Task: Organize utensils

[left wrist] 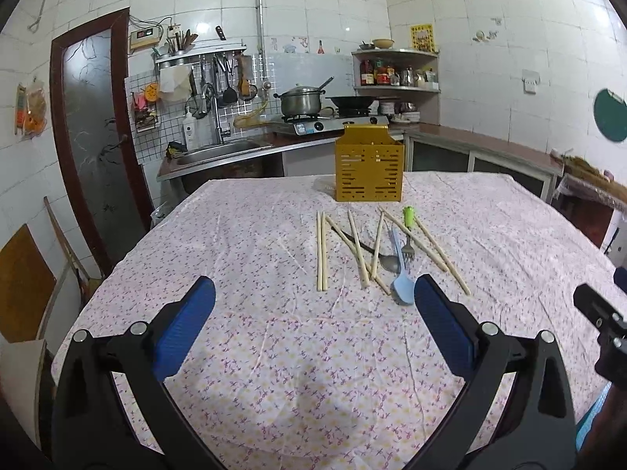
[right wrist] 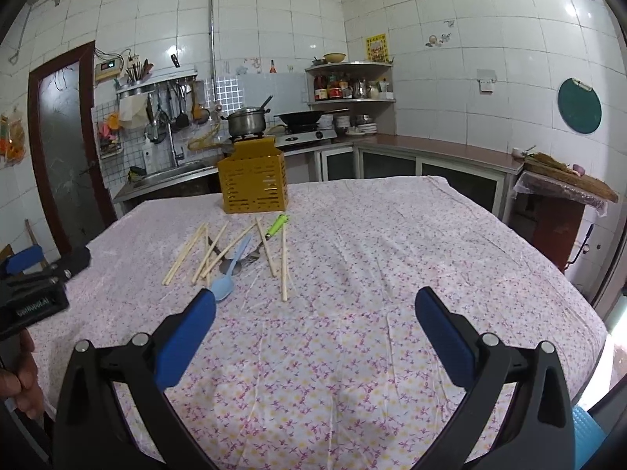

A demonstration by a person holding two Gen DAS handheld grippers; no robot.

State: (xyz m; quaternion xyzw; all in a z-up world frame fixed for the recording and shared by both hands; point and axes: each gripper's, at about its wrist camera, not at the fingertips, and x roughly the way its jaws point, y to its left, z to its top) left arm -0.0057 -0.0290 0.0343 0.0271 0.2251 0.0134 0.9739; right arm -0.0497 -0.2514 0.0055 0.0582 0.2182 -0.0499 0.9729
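I see a floral tablecloth (left wrist: 274,352) over the table. Behind it: steel sink (left wrist: 219,152), lidded pot (left wrist: 301,102) and wok (left wrist: 350,101) on the stove (left wrist: 325,123). Corner shelf (left wrist: 395,68) holds bottles. Brown door (left wrist: 92,137) at left; green round board (left wrist: 609,115) on right wall.

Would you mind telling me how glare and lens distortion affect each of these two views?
Left wrist view: fisheye bends the door frame, small glare spots on wall tiles. Right wrist view: same bowing, brighter tile reflections at upper right; utensils and yellow holder stay sharp.
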